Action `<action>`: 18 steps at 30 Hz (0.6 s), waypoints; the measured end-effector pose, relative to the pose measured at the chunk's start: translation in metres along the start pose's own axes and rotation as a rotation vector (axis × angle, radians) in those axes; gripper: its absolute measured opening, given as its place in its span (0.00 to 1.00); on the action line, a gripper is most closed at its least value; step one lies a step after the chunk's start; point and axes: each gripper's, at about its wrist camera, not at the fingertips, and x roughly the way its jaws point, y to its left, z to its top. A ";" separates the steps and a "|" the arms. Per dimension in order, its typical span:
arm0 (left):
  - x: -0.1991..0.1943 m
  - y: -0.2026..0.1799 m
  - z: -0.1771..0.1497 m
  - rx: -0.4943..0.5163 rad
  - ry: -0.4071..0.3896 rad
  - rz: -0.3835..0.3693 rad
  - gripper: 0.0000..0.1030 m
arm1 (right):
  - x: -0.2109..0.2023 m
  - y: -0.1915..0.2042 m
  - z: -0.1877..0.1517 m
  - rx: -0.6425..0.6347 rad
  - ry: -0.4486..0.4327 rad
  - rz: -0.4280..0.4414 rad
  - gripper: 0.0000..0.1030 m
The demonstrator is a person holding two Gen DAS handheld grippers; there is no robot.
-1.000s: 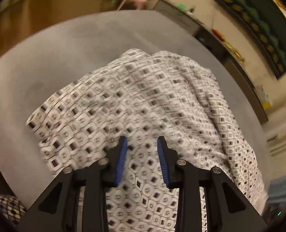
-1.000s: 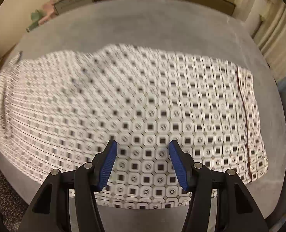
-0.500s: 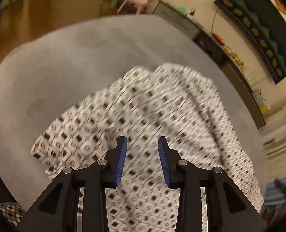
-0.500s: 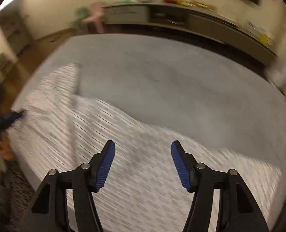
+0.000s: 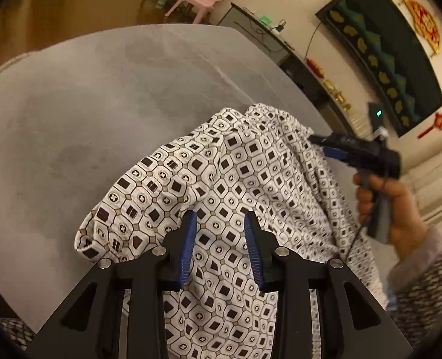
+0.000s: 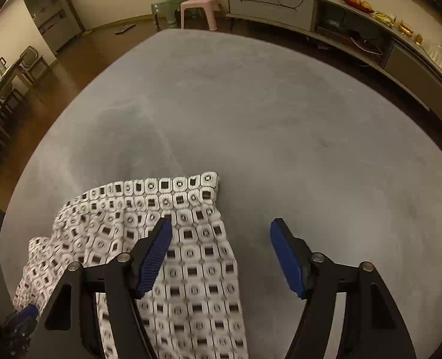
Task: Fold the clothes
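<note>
Lying on the grey carpet (image 6: 280, 113), the patterned cloth (image 5: 235, 179) is a white fabric printed with rounded octagonal cells, each enclosing a dark square or a small ring motif, with thin brown lines linking the cells. It is bunched and creased, not flat: in the left wrist view it rises in a rumpled mound with soft folds running away toward the far edge, and one rounded corner droops at the lower left. In the right wrist view a straight hemmed edge ends in a square corner, and the fabric falls from there toward the bottom of the picture.

The left gripper (image 5: 219, 249) points down at the cloth with its blue pads apart; its jaws are opening, and fabric shows in the gap beneath them, but the pads do not press on it. The right gripper (image 6: 221, 257) hovers over the right-hand margin of the cloth; its jaws are closing but stand wide, with the left pad over the fabric and the right pad over bare carpet. Nothing is clamped. In the left wrist view the right gripper appears at the far right edge of the cloth, held by a hand (image 5: 394, 206) in a knitted sleeve (image 5: 424, 272).

Containers: a long low cabinet (image 6: 280, 0) stands along the wall; small items rest on its top, too small to identify.
</note>
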 end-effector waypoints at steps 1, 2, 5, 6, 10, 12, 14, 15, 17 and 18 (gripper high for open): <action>0.003 0.005 0.004 -0.023 0.002 -0.031 0.38 | 0.004 0.003 0.001 -0.015 -0.011 -0.007 0.29; 0.001 0.008 0.006 -0.043 0.001 -0.057 0.42 | 0.005 0.006 0.002 -0.029 -0.007 0.002 0.03; -0.010 0.020 0.012 -0.115 -0.034 -0.125 0.49 | -0.025 0.018 -0.003 -0.026 -0.078 0.061 0.03; -0.015 0.025 0.014 -0.141 -0.052 -0.143 0.51 | -0.043 0.025 -0.007 -0.031 -0.123 0.087 0.02; -0.033 0.047 0.017 -0.283 -0.130 -0.208 0.61 | -0.151 0.085 -0.060 -0.120 -0.306 0.291 0.02; -0.041 0.060 0.017 -0.365 -0.171 -0.267 0.65 | -0.186 0.127 -0.098 -0.198 -0.347 0.387 0.02; -0.041 0.060 0.017 -0.393 -0.183 -0.305 0.67 | -0.185 0.169 -0.132 -0.265 -0.322 0.437 0.02; -0.041 0.060 0.016 -0.402 -0.186 -0.319 0.68 | -0.175 0.184 -0.146 -0.287 -0.298 0.440 0.02; -0.039 0.058 0.016 -0.414 -0.179 -0.331 0.69 | -0.134 0.203 -0.166 -0.316 -0.232 0.401 0.08; -0.037 0.056 0.015 -0.413 -0.171 -0.330 0.70 | -0.124 0.202 -0.178 -0.314 -0.188 0.368 0.11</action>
